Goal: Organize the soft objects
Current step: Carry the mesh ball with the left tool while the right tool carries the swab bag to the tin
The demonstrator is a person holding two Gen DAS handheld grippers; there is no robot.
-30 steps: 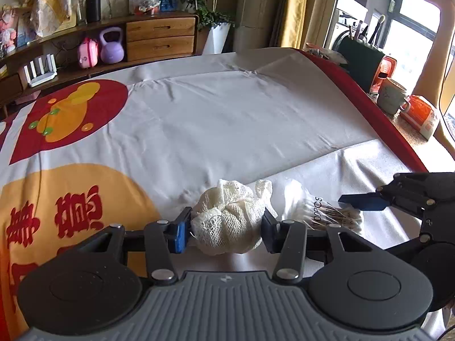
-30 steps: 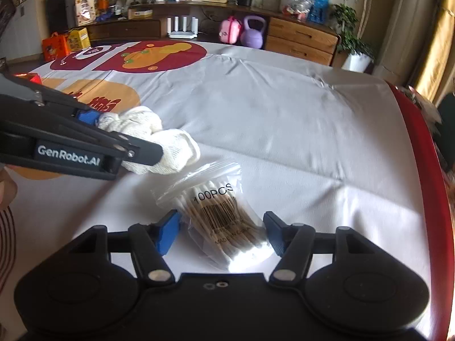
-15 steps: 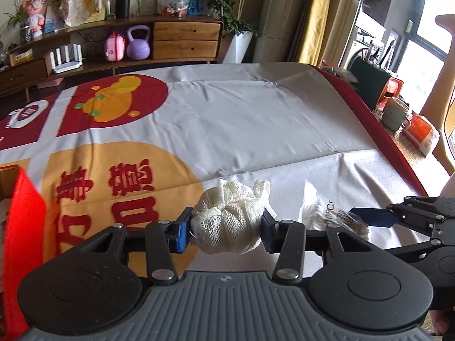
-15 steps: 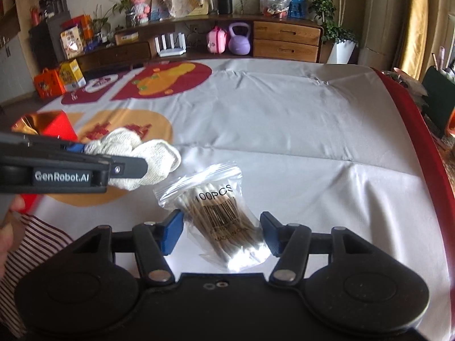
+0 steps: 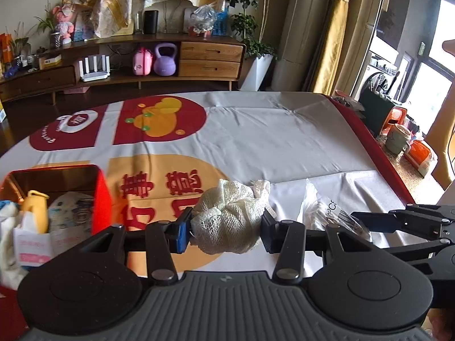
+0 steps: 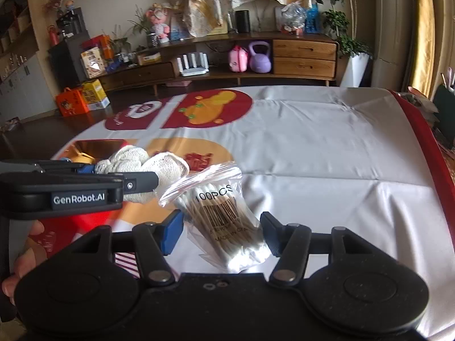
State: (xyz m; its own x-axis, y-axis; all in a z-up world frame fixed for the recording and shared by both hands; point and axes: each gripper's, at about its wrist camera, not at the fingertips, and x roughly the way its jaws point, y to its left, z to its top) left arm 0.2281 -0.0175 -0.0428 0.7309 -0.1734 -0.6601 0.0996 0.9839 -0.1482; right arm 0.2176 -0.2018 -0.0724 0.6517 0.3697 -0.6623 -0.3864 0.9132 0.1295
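Both claws higher: one gauze ball (image 5: pixel 227 216), one swab bag (image 6: pixel 224 218).

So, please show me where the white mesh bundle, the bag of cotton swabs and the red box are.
white mesh bundle (image 5: pixel 227 221), left wrist view, middle of the wad.
bag of cotton swabs (image 6: pixel 224 218), right wrist view, on the barcode.
red box (image 5: pixel 99 199), left wrist view, its right wall.
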